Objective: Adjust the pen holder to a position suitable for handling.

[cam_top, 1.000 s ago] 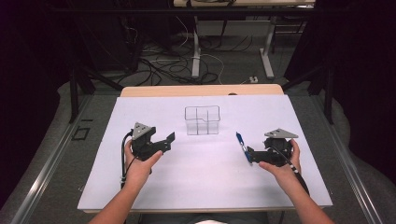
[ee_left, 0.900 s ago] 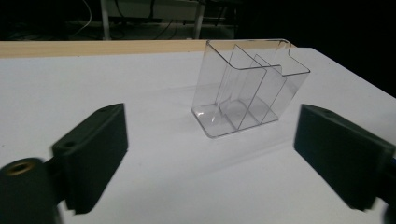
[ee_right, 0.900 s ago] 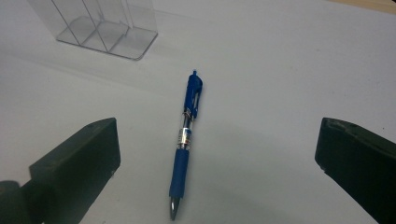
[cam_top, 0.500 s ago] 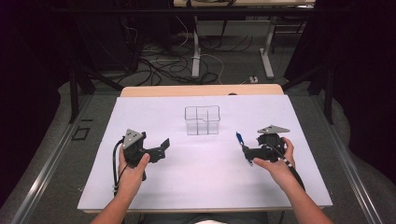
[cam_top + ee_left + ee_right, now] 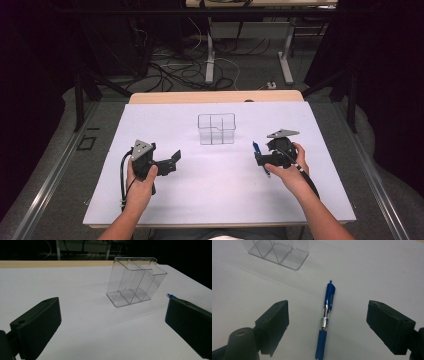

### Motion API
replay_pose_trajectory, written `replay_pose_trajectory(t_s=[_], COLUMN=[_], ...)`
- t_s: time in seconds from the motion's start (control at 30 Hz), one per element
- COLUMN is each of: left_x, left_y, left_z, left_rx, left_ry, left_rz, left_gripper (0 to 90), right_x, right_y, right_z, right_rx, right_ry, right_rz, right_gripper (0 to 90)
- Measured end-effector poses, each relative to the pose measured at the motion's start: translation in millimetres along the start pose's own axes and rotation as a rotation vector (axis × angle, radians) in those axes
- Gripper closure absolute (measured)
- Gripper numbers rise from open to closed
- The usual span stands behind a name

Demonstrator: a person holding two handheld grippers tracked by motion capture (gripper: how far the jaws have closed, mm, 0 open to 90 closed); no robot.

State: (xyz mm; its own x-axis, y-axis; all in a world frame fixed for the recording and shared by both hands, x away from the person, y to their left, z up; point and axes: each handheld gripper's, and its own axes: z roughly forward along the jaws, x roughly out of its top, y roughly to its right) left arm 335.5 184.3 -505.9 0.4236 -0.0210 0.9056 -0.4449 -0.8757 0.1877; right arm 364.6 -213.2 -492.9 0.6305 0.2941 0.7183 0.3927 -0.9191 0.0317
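White paper covers the table [image 5: 150, 120] from its wooden far edge down to the person's side, and behind it the dark floor is strewn with cables [image 5: 200, 65] between metal desk legs.

Near the middle of the high view, slightly above centre, stands a clear plastic organizer [image 5: 216, 129] with inner dividers, upright and with nothing in it; in the left gripper view the organizer [image 5: 135, 281] sits in the upper middle.

At the lower left of the high view the left gripper [image 5: 172, 160] rests low over the paper in the person's left hand [image 5: 140, 182], its jaws spread wide with only bare paper between them.

At the right of the high view the right gripper [image 5: 260, 159] is held by the right hand [image 5: 290, 172]. A blue pen [image 5: 325, 315] lies flat on the paper between its two jaws, its tip pointing toward the organizer at the upper left of the right gripper view. The jaws have just been closing, yet a clear gap shows on each side of the pen and neither pad touches it. In the high view the pen [image 5: 257, 150] shows just left of that gripper, below and right of the organizer.
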Motion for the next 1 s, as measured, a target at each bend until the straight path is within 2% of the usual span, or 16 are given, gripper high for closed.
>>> replay_pose_trajectory(t_s=[0.07, 0.23, 0.4, 0.63, 0.87, 1.0], left_x=[-0.1, -0.3, -0.6, -0.9, -1.6, -1.9], left_y=[0.4, 0.2, -1.0, -1.6, -2.6, -2.9], left_z=[0.1, 0.2, 0.2, 0.7, 1.3, 1.7], left_rx=[0.001, 0.000, 0.002, 0.003, 0.001, -0.001], left_ry=[0.001, -0.004, -0.007, -0.009, -0.018, -0.021], left_rz=[0.003, 0.002, 0.003, -0.008, -0.008, -0.009], left_gripper=[0.4, 0.4, 0.5, 0.5, 0.6, 0.6], right_x=[2.3, 7.8, 11.4, 15.8, 21.5, 24.5], right_y=[-0.6, -1.1, -1.1, 2.6, 6.1, 6.1], right_z=[1.9, 7.5, 11.3, 15.9, 24.5, 29.4], right_rx=[0.003, 0.005, 0.026, 0.032, 0.069, 0.069], right_ry=[-0.015, -0.033, -0.076, -0.145, -0.254, -0.332], right_rz=[0.013, 0.000, 0.015, 0.009, 0.035, 0.044], right_gripper=[19.6, 26.5, 30.2, 37.3, 44.6, 48.0])
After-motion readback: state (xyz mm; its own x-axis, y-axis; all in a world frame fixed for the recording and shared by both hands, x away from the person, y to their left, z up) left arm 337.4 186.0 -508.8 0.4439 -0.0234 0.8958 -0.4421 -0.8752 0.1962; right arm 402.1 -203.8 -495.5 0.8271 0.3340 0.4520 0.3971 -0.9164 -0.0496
